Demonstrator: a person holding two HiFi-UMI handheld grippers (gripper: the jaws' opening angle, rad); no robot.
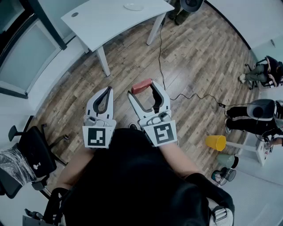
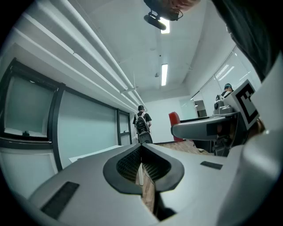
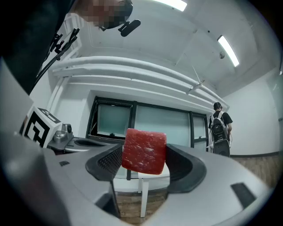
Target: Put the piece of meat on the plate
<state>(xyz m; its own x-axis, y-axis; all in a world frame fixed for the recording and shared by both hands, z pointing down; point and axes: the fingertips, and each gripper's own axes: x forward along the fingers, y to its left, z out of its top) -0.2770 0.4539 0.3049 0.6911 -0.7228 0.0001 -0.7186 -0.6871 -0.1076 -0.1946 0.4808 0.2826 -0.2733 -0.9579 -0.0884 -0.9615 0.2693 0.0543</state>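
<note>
In the wide right tongs (image 3: 145, 166), meat (image 3: 144, 149)

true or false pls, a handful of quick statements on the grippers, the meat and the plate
1. The right gripper grips the piece of meat. True.
2. The left gripper is wide open. False: its jaws are together, with nothing between them.
3. The meat lies on the plate. False: the plate sits on the white table farther ahead; the meat is up in the gripper.
4. The yellow cup stands on the white table. False: it is off to the right, away from that table.
5. Both grippers are over a wood-plank floor. True.
</note>
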